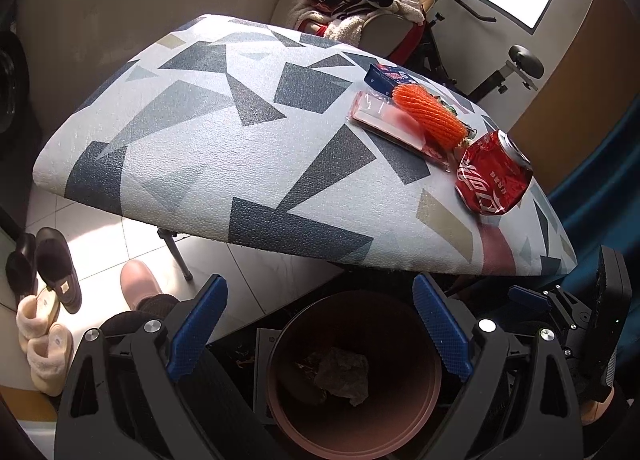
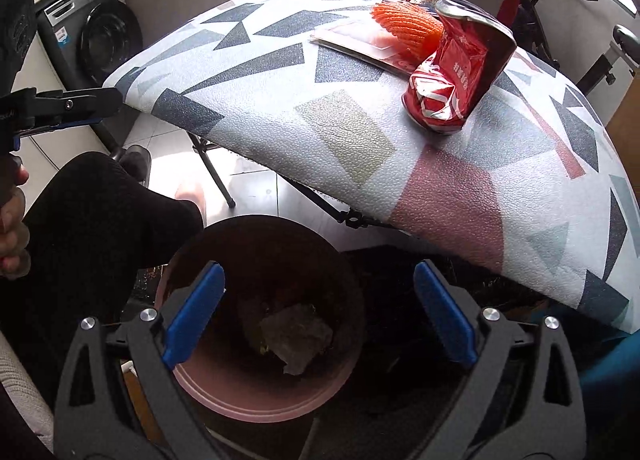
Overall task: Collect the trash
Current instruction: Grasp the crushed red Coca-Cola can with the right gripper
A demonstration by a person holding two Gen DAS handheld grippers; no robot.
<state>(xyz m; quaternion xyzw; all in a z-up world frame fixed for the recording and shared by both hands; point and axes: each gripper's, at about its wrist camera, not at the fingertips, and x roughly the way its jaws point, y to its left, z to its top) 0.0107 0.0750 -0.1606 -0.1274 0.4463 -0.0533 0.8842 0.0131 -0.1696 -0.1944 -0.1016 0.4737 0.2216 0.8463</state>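
Geometric-print bench fills mid-frame; crushed red can sits at its right edge, beside an orange foam net (on a flat packet). Pink bin lower centre holds crumpled paper. Left gripper and right gripper: jaws apart, empty.

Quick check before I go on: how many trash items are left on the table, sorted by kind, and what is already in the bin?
On the table:
Crushed red can: 1
Orange foam net: 1
Clear plastic pack: 1
Blue carton: 1
In the bin:
Crumpled wrapper: 1
Total: 5
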